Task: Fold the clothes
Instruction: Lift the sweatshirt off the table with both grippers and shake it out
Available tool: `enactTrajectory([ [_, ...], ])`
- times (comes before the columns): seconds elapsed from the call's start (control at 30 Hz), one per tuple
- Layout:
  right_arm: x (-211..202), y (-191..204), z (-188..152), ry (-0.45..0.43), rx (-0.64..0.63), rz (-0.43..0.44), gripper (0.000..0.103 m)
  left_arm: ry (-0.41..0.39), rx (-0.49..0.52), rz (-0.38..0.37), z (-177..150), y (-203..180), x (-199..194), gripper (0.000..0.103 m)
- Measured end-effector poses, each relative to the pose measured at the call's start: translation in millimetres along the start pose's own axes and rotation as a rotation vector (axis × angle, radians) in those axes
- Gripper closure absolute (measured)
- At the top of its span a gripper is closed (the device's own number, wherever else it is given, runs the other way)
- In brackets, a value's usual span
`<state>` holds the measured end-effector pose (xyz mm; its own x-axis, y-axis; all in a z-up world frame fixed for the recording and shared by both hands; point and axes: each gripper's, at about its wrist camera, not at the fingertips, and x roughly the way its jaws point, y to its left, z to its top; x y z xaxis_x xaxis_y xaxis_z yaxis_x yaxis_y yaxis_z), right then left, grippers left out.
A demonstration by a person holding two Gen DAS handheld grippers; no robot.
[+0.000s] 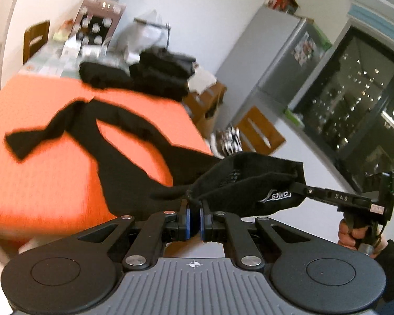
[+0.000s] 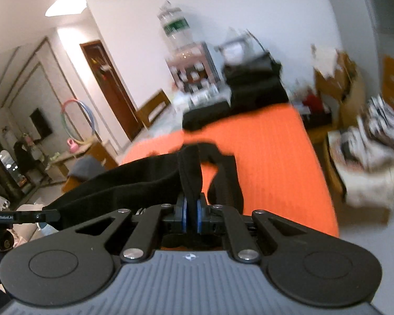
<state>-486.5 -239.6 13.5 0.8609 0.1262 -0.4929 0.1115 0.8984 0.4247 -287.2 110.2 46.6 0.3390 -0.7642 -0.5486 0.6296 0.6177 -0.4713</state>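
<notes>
Item: long black knit garment (image 1: 123,141), waistband raised off the orange cloth-covered counter (image 1: 52,173), legs trailing across it. Left tongs (image 1: 193,220): blue pads pressed together on a bunched edge of the waistband. Right tongs (image 2: 191,216): pinched on the opposite waistband edge, fabric rising between the pads; also seen in the left view (image 1: 299,185), clamped on the stretched band. Pile of folded black clothes (image 1: 155,76) stored at the counter's far end. Grey refrigerator (image 1: 278,60) beyond
</notes>
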Motion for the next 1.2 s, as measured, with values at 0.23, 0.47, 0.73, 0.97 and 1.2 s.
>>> enactTrajectory([
  [0.23,-70.4,29.1,-96.6,0.123,0.033,-0.008,0.095,0.117,0.028,0.005,-68.3,-23.1,-48.1,0.094],
  [0.47,-129.2,38.8,-177.6,0.266,0.055,0.034,0.095,0.215,0.004,0.016,-135.4,-54.1,-66.7,0.094],
  [0.73,-186.9,32.7,-233.4,0.396,0.049,0.104,0.095,0.277,-0.028,0.027,-207.9,-102.9,-77.5,0.094],
  [0.97,-212.7,35.1,-254.9,0.479,0.019,0.159,0.095,0.247,-0.08,0.06,-240.7,-114.2,-97.7,0.094],
  [1.2,-223.9,40.9,-245.6,0.487,-0.028,0.193,0.095,0.198,-0.117,0.088,-254.1,-117.8,-104.3,0.094],
])
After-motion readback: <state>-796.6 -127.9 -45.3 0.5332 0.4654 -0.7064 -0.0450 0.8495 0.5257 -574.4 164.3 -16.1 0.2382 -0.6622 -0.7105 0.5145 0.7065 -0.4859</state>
